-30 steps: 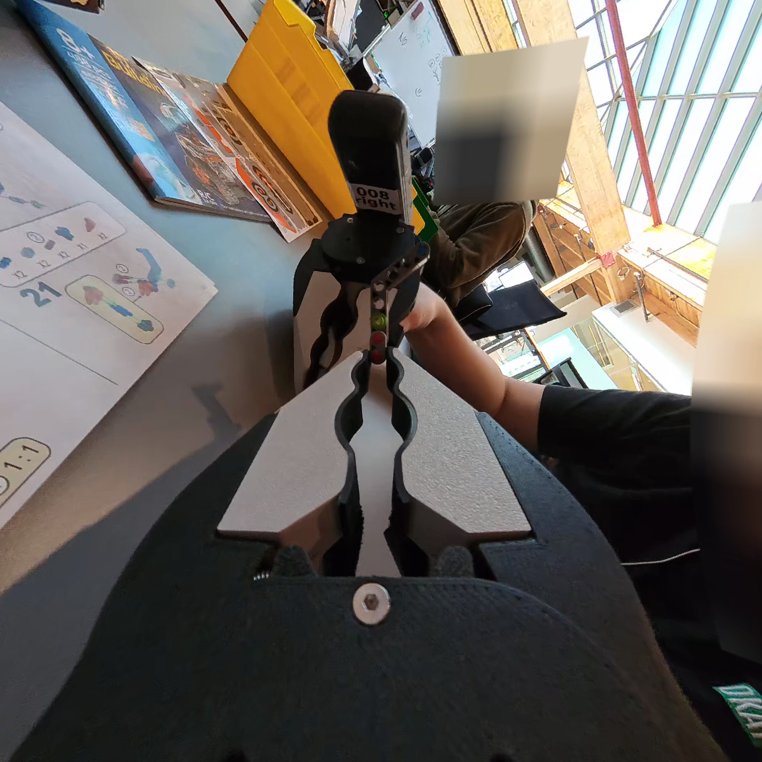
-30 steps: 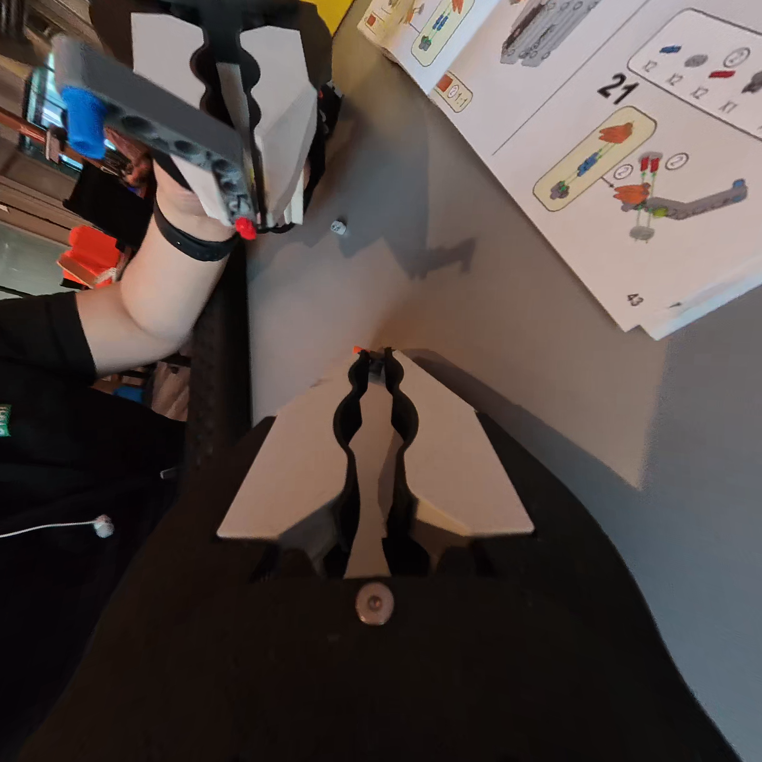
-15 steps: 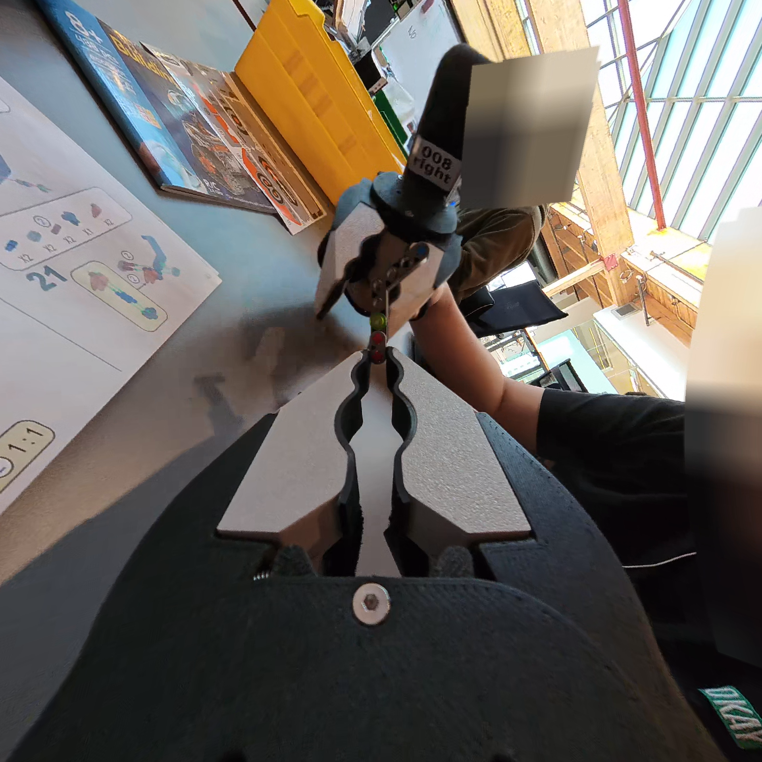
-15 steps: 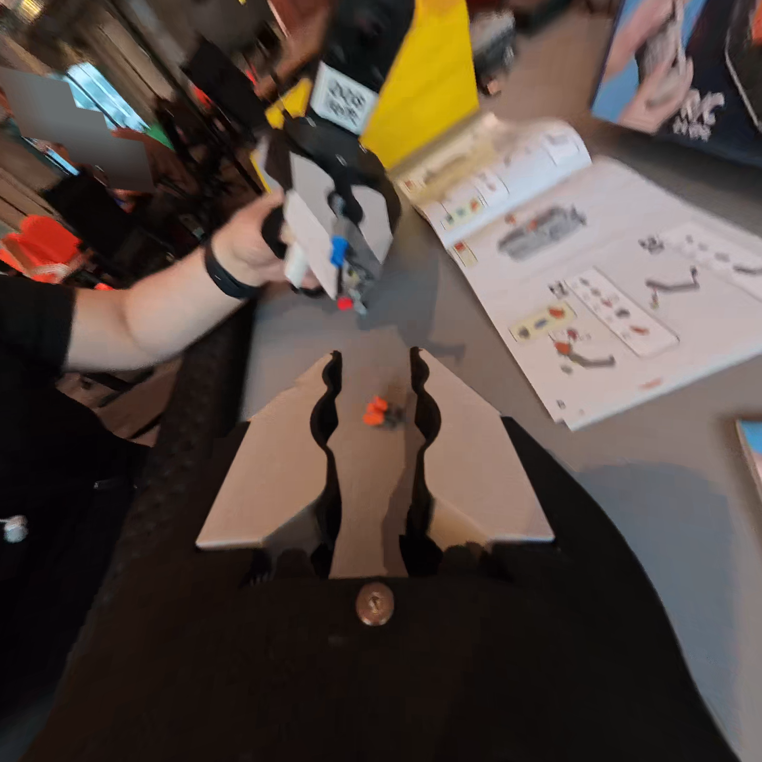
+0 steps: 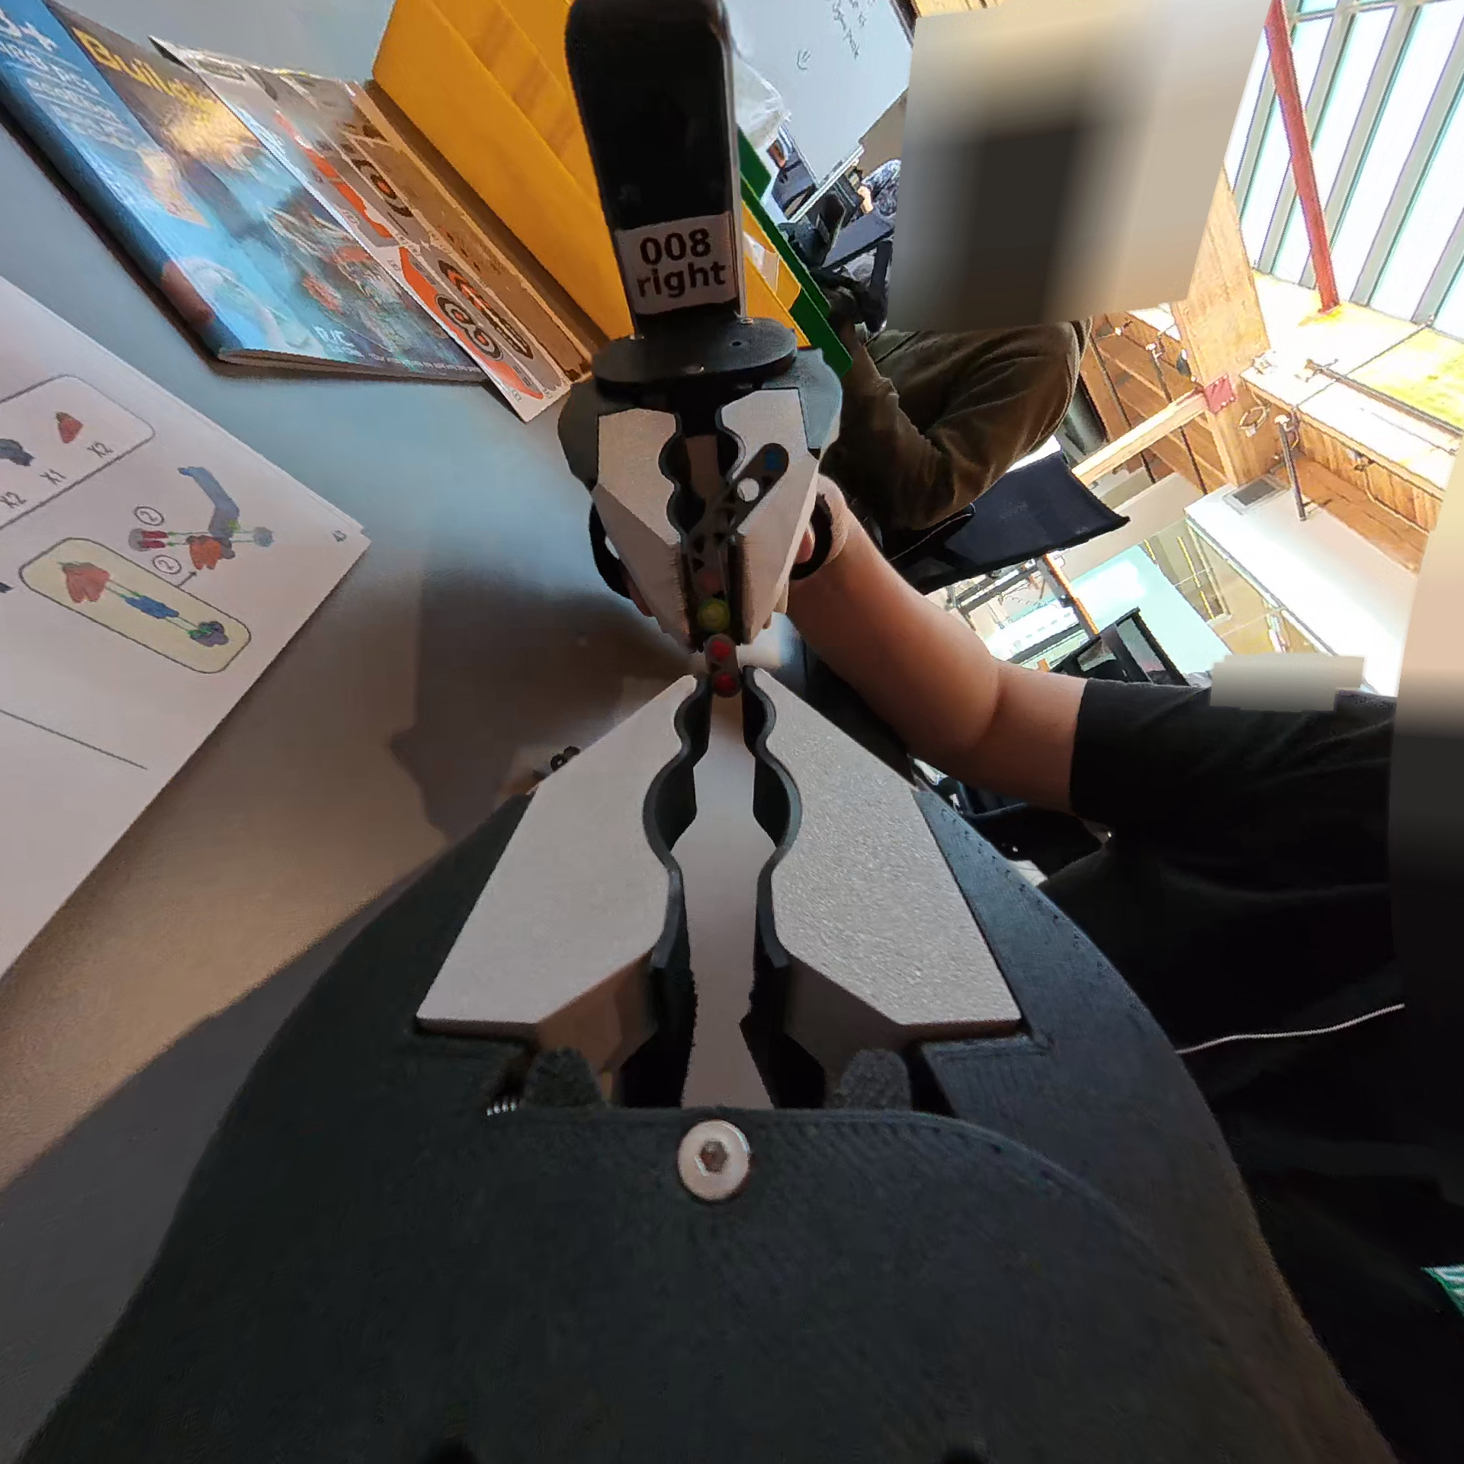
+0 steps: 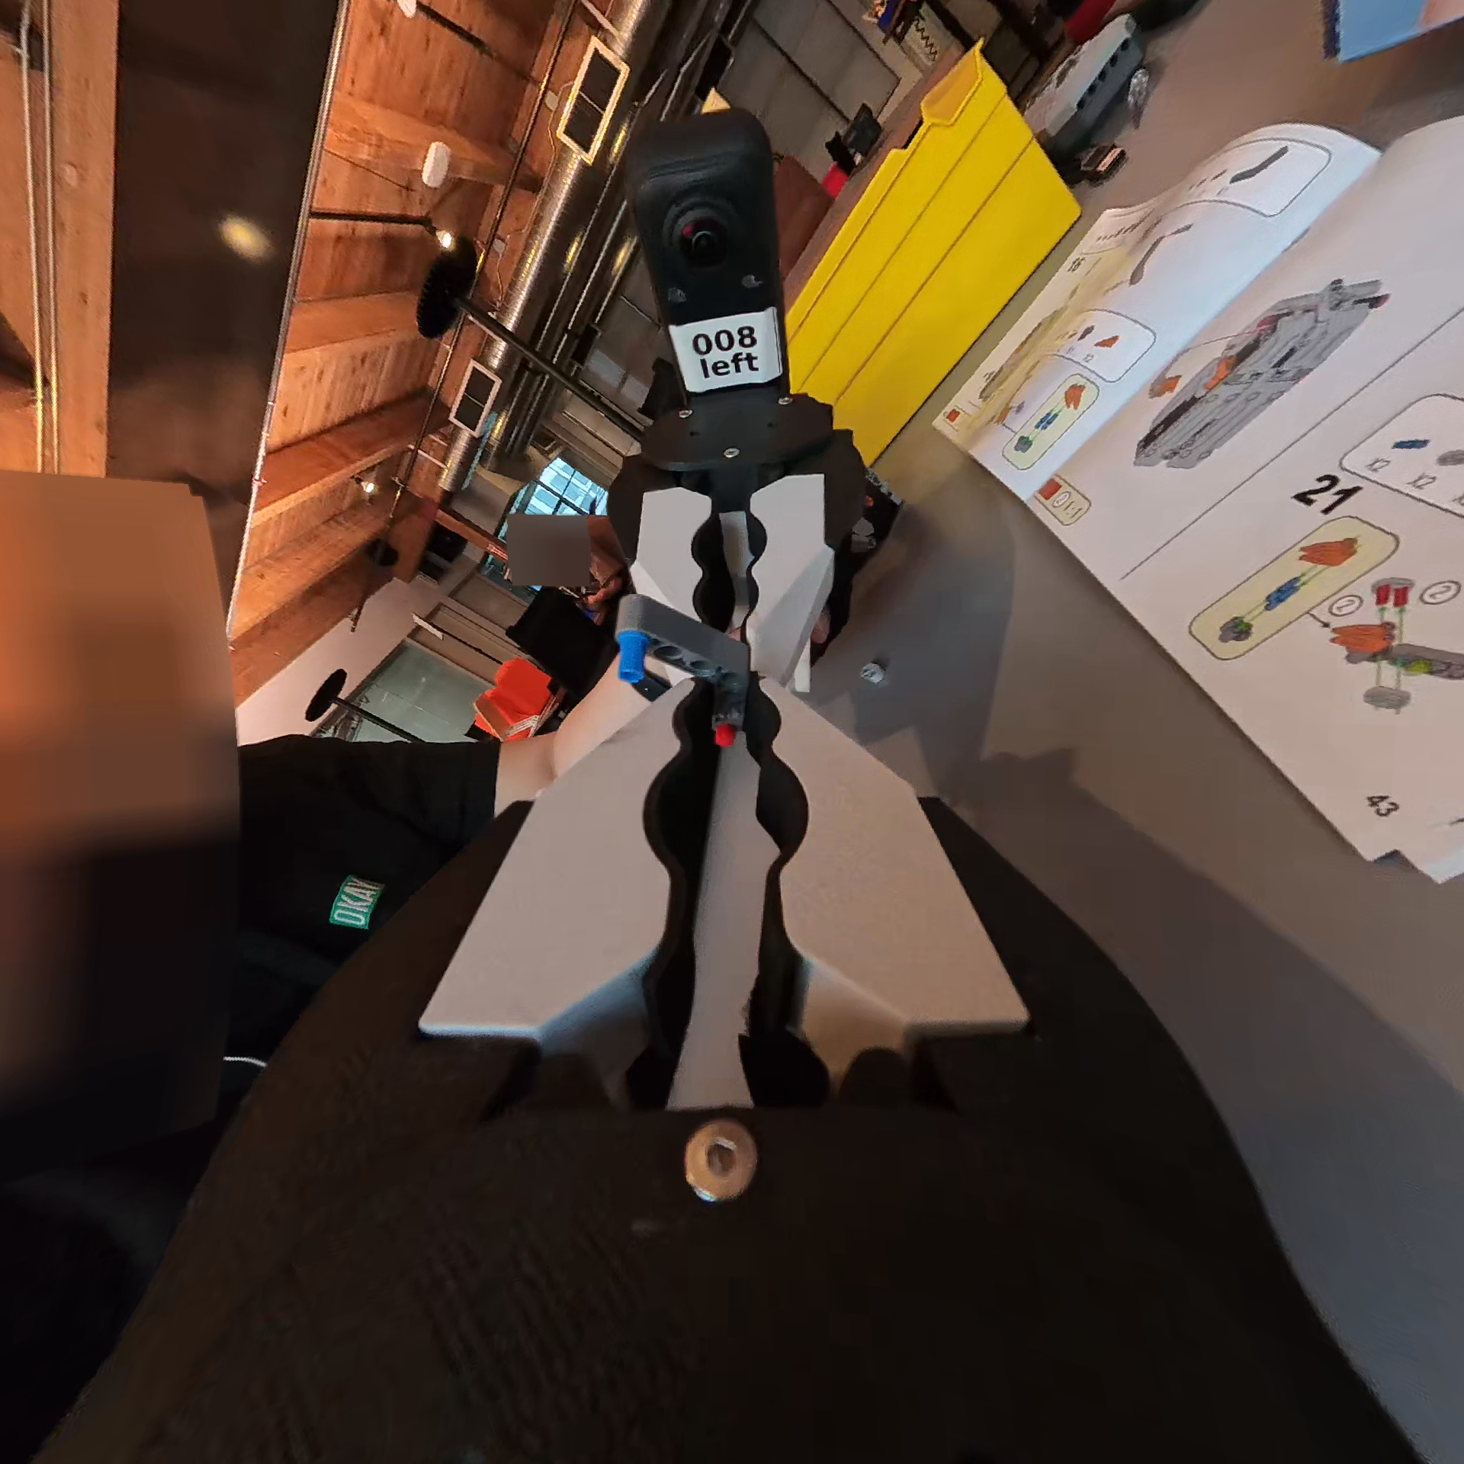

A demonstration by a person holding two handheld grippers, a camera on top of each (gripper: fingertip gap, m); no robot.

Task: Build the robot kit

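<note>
A grey bent beam with a blue pin at one end and a red pin at the other hangs between the two grippers above the table. My left gripper is shut on it at the red pins. My right gripper faces the left gripper tip to tip, with its fingers closed around the beam's red-pin end. In the left wrist view the beam lies between the fingers of the right gripper, with a yellow pin showing.
An open instruction booklet lies on the grey table beside the grippers, also in the left wrist view. A yellow bin and a blue box stand behind. A small grey part lies on the table. Left and right tips are no more than a few centimetres apart.
My right gripper let an orange part go onto the table, swung up to face the left gripper and closed on the beam's end. The left gripper kept hold of the beam.
</note>
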